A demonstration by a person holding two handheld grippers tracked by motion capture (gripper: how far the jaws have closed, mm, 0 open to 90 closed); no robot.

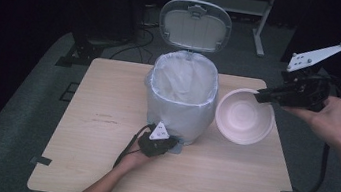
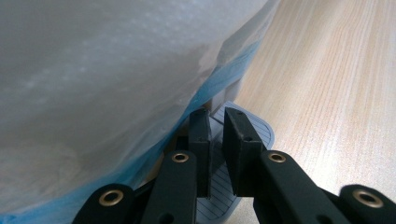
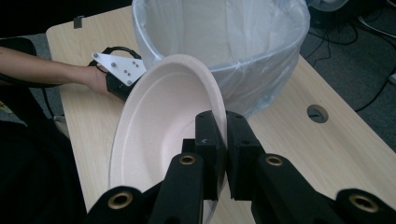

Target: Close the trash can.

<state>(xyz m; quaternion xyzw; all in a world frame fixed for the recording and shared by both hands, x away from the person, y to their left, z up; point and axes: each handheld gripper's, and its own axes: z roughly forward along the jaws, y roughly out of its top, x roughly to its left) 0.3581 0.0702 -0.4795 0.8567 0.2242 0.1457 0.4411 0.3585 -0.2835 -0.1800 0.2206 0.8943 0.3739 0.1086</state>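
Observation:
A pedal bin lined with a clear plastic bag stands mid-table, its grey lid raised upright. My left gripper lies low at the bin's front foot. In the left gripper view its jaws are shut and rest on the ribbed grey pedal, against the bag. My right gripper is held above the table, right of the bin, shut on the rim of a white paper bowl. In the right gripper view the bowl hangs tilted on edge from the gripper, beside the bin's mouth.
The light wooden table has bare room left of the bin and along the front. A round cable hole is in the tabletop near the bin. Cables and a stand's legs lie on the dark floor behind.

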